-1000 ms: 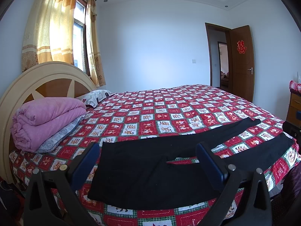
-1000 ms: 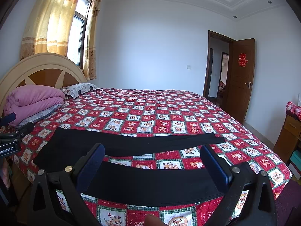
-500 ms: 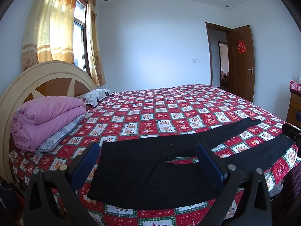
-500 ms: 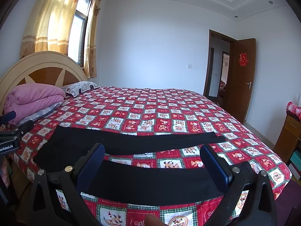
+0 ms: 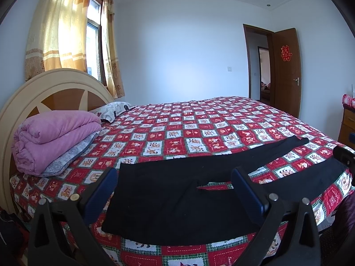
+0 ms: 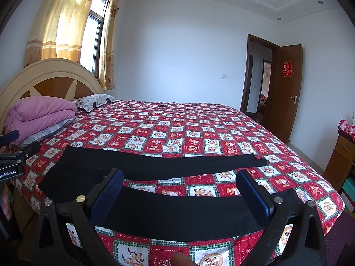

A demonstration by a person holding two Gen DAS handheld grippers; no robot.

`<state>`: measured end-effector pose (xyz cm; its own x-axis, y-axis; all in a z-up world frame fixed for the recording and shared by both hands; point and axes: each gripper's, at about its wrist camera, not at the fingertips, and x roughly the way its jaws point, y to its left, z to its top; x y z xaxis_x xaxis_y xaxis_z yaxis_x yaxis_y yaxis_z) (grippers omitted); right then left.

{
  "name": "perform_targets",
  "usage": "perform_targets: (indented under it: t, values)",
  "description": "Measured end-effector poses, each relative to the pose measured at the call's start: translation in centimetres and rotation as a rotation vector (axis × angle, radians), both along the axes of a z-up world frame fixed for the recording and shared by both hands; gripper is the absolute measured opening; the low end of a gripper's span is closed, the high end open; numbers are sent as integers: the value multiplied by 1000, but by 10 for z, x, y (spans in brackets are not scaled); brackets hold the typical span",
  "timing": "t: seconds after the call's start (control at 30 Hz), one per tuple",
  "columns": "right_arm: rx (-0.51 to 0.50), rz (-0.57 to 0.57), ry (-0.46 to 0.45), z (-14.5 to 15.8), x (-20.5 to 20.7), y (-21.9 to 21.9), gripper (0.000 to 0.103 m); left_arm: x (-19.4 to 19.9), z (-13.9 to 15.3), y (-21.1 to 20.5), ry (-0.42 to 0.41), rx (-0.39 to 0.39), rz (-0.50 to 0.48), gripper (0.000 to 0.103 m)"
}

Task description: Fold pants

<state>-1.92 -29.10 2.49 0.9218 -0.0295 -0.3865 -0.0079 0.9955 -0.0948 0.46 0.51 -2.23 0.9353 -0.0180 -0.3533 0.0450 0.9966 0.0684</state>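
Black pants [image 5: 177, 190] lie flat on the near side of a bed with a red patchwork quilt [image 5: 199, 128], waist to the left, both legs spread to the right. My left gripper [image 5: 173, 188] is open and empty, hovering above the waist part. My right gripper [image 6: 179, 188] is open and empty, hovering above the near leg [image 6: 177, 212]; the far leg [image 6: 177, 164] lies beyond it. The left gripper also shows at the left edge of the right wrist view [image 6: 13, 155]. Neither gripper touches the pants.
A folded pink blanket [image 5: 53, 137] and a pillow [image 5: 111, 109] lie by the round headboard [image 5: 44, 93] at the left. A wooden dresser [image 6: 341, 159] stands at the right. An open brown door [image 5: 286, 71] is at the back right.
Almost nothing has moved; the right gripper's view has shifted very slightly. Both grippers stay open above the pants.
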Motion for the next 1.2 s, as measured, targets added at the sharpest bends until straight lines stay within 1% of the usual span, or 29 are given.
perform_targets:
  t: [0.1,0.17,0.23,0.33,0.43,0.47,0.5,0.53,0.57,0.6,0.63,0.67,0.7,0.77,0.8,0.83,0.87,0.9,0.93,0.97,1.0,1.07,1.1,1.13,1.17,1.2]
  values:
    - [20,37,20,-6,5,0,102,10,-13,1,31,-7,1,103]
    - [28,64,38,-13,10,1,102,21,-23,5,64,-16,-2,103]
    - [23,82,53,-21,15,1,102,35,-37,14,100,-14,16,103]
    - [12,94,103,-40,28,1,102,59,-56,36,151,-14,79,103]
    - [19,79,164,-63,46,-6,101,89,-77,73,223,-57,159,103]
    - [34,73,189,-71,53,-12,98,98,-82,84,241,-73,186,103]
    - [55,59,213,-79,60,-21,90,109,-86,96,258,-94,205,103]
    - [68,49,227,-83,65,-26,84,122,-89,111,274,-125,229,103]
    - [83,36,246,-89,71,-33,76,131,-90,118,281,-139,242,103]
    - [98,27,265,-94,76,-40,73,143,-91,127,286,-151,254,100]
    - [114,20,282,-100,82,-47,73,159,-93,137,301,-165,265,97]
    - [123,8,295,-103,88,-54,73,170,-95,142,311,-164,266,95]
    - [125,-5,304,-106,92,-61,73,187,-97,146,329,-140,266,90]
    - [116,-33,310,-108,102,-77,73,213,-100,152,357,-114,251,84]
    - [111,-46,310,-108,106,-84,73,227,-103,158,367,-114,244,78]
    - [106,-60,313,-108,110,-93,73,240,-105,160,382,-110,230,74]
    - [98,-74,320,-108,116,-101,73,252,-108,162,401,-109,212,74]
    - [89,-87,328,-109,121,-108,73,266,-112,162,425,-110,188,69]
    - [75,-102,332,-109,128,-118,73,276,-117,163,445,-115,171,59]
    - [69,-108,332,-109,133,-125,73,286,-122,167,459,-131,155,54]
    - [60,-119,330,-108,138,-133,73,296,-129,168,492,-163,127,50]
    - [66,-131,330,-105,149,-150,72,306,-139,173,531,-214,88,41]
    - [73,-139,328,-103,156,-160,69,310,-143,172,548,-228,71,39]
    - [73,-147,328,-101,163,-169,66,312,-145,172,552,-221,71,37]
    - [73,-158,331,-99,173,-179,60,312,-145,171,545,-225,58,34]
    - [79,-169,336,-96,182,-190,53,312,-146,173,539,-241,40,28]
